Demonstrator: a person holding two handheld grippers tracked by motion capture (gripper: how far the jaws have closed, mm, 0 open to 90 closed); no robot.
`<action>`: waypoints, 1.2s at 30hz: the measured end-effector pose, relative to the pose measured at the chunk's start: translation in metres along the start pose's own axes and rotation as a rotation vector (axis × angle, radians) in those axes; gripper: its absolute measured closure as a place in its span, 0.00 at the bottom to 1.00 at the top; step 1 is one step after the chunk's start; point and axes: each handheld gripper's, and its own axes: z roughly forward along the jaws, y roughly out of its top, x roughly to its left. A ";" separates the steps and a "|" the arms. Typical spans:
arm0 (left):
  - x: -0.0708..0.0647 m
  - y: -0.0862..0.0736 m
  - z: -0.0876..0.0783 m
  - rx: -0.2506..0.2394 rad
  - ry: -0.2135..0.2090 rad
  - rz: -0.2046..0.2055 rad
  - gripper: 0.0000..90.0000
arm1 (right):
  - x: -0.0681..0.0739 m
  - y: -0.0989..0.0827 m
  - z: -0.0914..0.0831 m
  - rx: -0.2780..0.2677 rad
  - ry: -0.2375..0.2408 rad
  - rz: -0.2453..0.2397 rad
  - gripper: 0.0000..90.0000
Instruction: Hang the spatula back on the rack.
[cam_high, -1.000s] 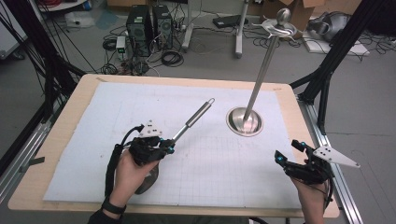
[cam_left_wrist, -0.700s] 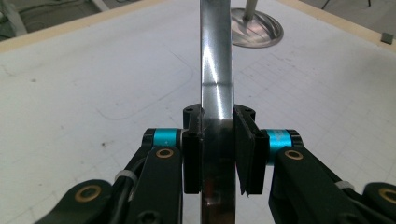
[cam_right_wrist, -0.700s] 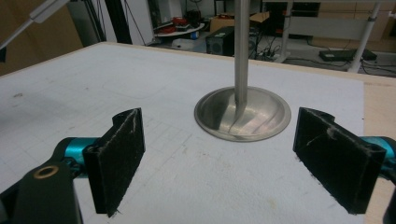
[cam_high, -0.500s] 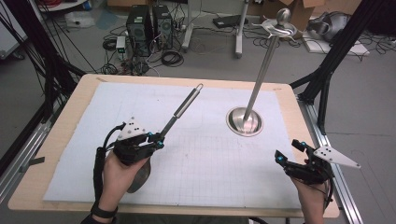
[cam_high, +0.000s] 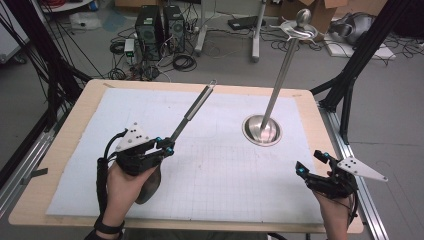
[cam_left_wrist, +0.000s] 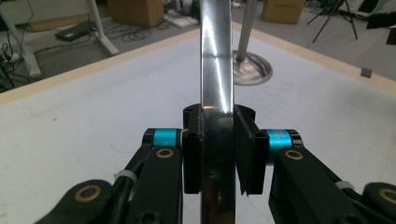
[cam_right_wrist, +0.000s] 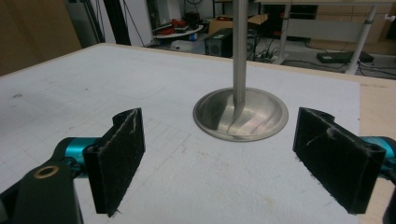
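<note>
My left gripper (cam_high: 167, 146) is shut on the handle of a long metal utensil (cam_high: 192, 110), which slants up and away toward the table's far edge. The left gripper view shows both pads clamped on the shiny flat handle (cam_left_wrist: 216, 56). A dark rounded end (cam_high: 150, 186) shows under the left hand. A metal stand has a round base (cam_high: 261, 131) right of centre, and its tall pole (cam_high: 280, 75) ends in hooks at the top. My right gripper (cam_high: 310, 163) hovers open near the front right corner. In its own view the right gripper (cam_right_wrist: 224, 158) faces the stand's base (cam_right_wrist: 241, 114), with nothing between the pads.
A white gridded mat (cam_high: 220, 165) covers the wooden table (cam_high: 60, 145). Black frame posts (cam_high: 350, 75) stand at the table's sides. Computers, cables and boxes (cam_high: 155, 25) lie on the floor beyond the far edge.
My left hand has moved left and risen with the utensil, whose far tip has swung farther away and higher. The right gripper has stayed in place.
</note>
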 end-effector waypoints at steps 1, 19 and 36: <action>-0.001 0.001 0.000 -0.007 -0.006 0.002 0.83 | -0.001 0.000 0.000 -0.006 0.001 -0.008 0.17; -0.009 0.021 0.007 -0.158 -0.100 0.042 0.83 | 0.000 -0.001 -0.001 -0.007 0.005 -0.006 0.18; -0.033 0.043 0.039 -0.277 -0.140 0.100 0.83 | -0.001 -0.001 0.000 -0.013 0.005 -0.005 0.18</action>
